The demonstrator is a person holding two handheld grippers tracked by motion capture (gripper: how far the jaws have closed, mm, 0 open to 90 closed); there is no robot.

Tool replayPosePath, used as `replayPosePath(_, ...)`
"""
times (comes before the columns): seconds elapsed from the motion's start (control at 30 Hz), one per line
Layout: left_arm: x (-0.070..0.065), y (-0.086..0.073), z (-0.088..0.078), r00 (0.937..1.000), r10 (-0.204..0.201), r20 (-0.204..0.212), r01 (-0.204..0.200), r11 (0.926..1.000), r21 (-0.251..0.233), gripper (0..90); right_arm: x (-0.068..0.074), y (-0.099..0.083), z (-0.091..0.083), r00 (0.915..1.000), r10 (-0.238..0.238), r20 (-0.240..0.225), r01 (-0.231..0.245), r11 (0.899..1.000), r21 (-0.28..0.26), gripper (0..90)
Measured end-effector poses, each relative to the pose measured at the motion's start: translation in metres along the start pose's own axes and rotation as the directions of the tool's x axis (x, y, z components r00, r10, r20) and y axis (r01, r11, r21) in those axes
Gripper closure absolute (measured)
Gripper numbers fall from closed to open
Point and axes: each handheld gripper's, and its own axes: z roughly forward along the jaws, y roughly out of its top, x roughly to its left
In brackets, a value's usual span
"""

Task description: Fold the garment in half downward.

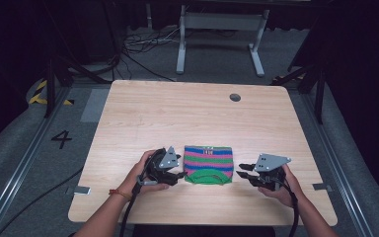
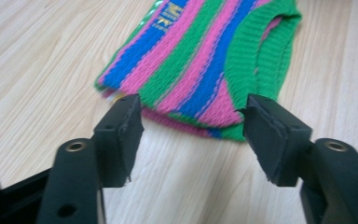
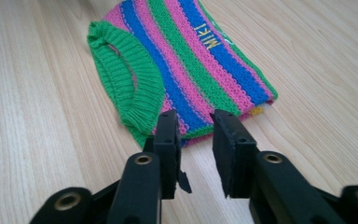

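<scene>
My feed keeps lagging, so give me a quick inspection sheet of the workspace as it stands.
Surface: light wooden table, round grommet hole near the far edge.
Job's things: folded striped knit garment lying flat, green ribbed band toward the person.
Clutter: nothing seen.
Grippers: left gripper open, just short of the garment's edge; right gripper slightly open, nothing between its fingers.
Cables: one trails from each gripper; more on the floor.
Surroundings: dark room, grey frame beyond.
</scene>
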Motion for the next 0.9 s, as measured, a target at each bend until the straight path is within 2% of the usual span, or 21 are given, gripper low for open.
replayPosePath(0.1, 0.006, -0.004, -0.004, 0.9999, -0.012, 0.007, 0.012, 0.9997, 0.022, 33.2, -0.004, -0.001, -0.003, 0.9998, 0.018, 0.003, -0.018, 1.0, 0.002, 66.1)
replayPosePath(0.17, 0.009, -0.007, -0.006, 0.9999, -0.01, -0.005, 0.01, 0.9984, 0.055, 33.0, -0.007, 0.001, -0.004, 0.9994, 0.034, 0.002, -0.034, 0.999, -0.003, 58.3)
replayPosePath(0.23, 0.013, -0.011, -0.009, 0.9997, -0.025, -0.004, 0.026, 0.9975, 0.066, 32.2, -0.011, 0.002, -0.003, 0.999, 0.042, 0.018, -0.042, 0.999, 0.024, 52.8)
replayPosePath(0.33, 0.016, -0.017, -0.015, 0.9993, -0.036, -0.006, 0.036, 0.9967, 0.072, 30.0, -0.013, 0.001, -0.003, 0.9992, 0.024, 0.032, -0.026, 0.998, 0.054, 48.9)
replayPosePath(0.4, 0.017, -0.021, -0.019, 0.9987, -0.044, -0.026, 0.046, 0.996, 0.076, 29.3, -0.013, -0.002, -0.004, 0.9989, 0.015, 0.043, -0.018, 0.997, 0.07, 43.7)
replayPosePath(0.57, 0.024, -0.04, -0.032, 0.9949, -0.088, -0.05, 0.092, 0.9923, 0.083, 26.0, -0.016, -0.016, -0.011, 0.9952, 0.048, 0.086, -0.054, 0.996, 0.07, 36.2)
replayPosePath(0.7, 0.026, -0.054, -0.04, 0.9933, -0.09, -0.073, 0.098, 0.9884, 0.116, 23.7, -0.018, -0.028, -0.017, 0.9884, 0.058, 0.14, -0.071, 0.993, 0.09, 31.2)
replayPosePath(0.8, 0.025, -0.062, -0.044, 0.992, -0.1, -0.077, 0.109, 0.9865, 0.122, 22.5, -0.019, -0.035, -0.022, 0.9869, 0.071, 0.145, -0.086, 0.992, 0.097, 29.7)
replayPosePath(0.83, 0.026, -0.066, -0.046, 0.9911, -0.103, -0.085, 0.113, 0.9857, 0.125, 21.7, -0.021, -0.041, -0.026, 0.9847, 0.084, 0.153, -0.099, 0.991, 0.094, 28.6)
replayPosePath(0.9, 0.027, -0.072, -0.05, 0.9882, -0.118, -0.098, 0.13, 0.9828, 0.131, 21.1, -0.022, -0.044, -0.028, 0.9835, 0.09, 0.156, -0.106, 0.99, 0.093, 27.9)
